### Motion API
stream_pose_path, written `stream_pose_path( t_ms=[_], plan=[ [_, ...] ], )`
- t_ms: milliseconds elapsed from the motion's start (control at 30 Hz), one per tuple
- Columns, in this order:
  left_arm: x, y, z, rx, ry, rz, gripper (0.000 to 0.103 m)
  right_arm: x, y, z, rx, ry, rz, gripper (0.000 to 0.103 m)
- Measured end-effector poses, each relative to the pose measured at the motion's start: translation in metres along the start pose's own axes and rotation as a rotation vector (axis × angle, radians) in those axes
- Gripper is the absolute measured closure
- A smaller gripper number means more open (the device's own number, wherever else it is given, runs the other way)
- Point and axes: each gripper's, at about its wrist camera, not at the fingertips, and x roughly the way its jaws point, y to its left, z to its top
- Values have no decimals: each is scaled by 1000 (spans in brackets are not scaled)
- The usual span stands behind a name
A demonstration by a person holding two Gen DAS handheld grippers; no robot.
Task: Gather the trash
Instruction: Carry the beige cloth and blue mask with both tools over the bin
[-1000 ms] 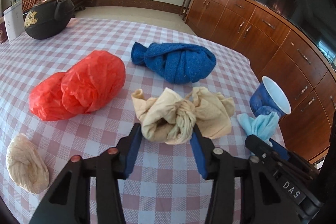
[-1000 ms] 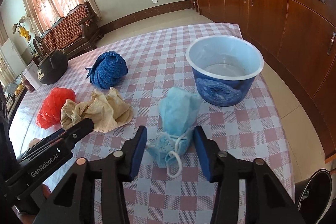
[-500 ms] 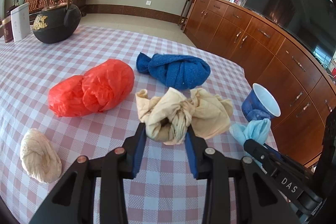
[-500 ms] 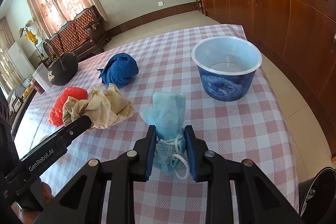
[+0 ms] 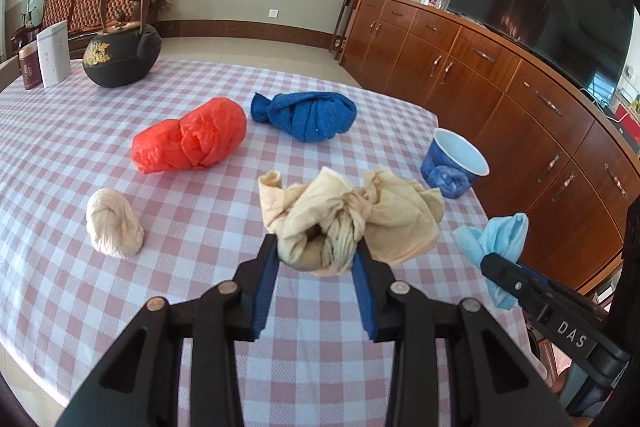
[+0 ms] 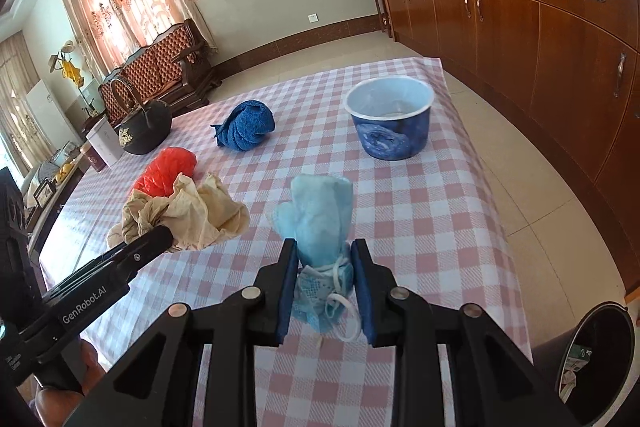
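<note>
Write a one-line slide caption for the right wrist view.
Right gripper clamps a crumpled blue face mask above the checked tablecloth, a blue paper bowl beyond.

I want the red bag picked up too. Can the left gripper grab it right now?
Probably not yet: the left gripper is already shut on the beige rag. The red bag lies uncovered on the table beyond.

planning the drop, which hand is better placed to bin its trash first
Right, probably. The right gripper is shut on the blue face mask, and the dark bin shows just off its right side. The left gripper holds the beige cloth farther away.
</note>
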Motion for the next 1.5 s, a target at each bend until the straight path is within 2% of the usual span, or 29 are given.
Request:
stream_pose_path(
  t_ms=[233,467,767,1100,1300,1500],
  plan=[
    [-23,-36,-17,40,-7,-45,66,-44,-30,-20,29,-35,-30,74],
    [-31,-91,-32,118,12,-129,66,-93,-72,-39,97,-82,-88,74],
    [-25,-168,-54,223,69,-249,66,-146,-151,-64,226,-132,-215,74],
    [-5,-259,-93,331,180,-363,66,-193,-247,-105,395,-148,-360,74],
    [16,-307,-122,407,245,-385,66,-205,-298,-135,507,-112,-413,74],
    [43,-340,-150,462,313,-371,66,-202,-332,-150,576,-67,-443,74]
  ],
)
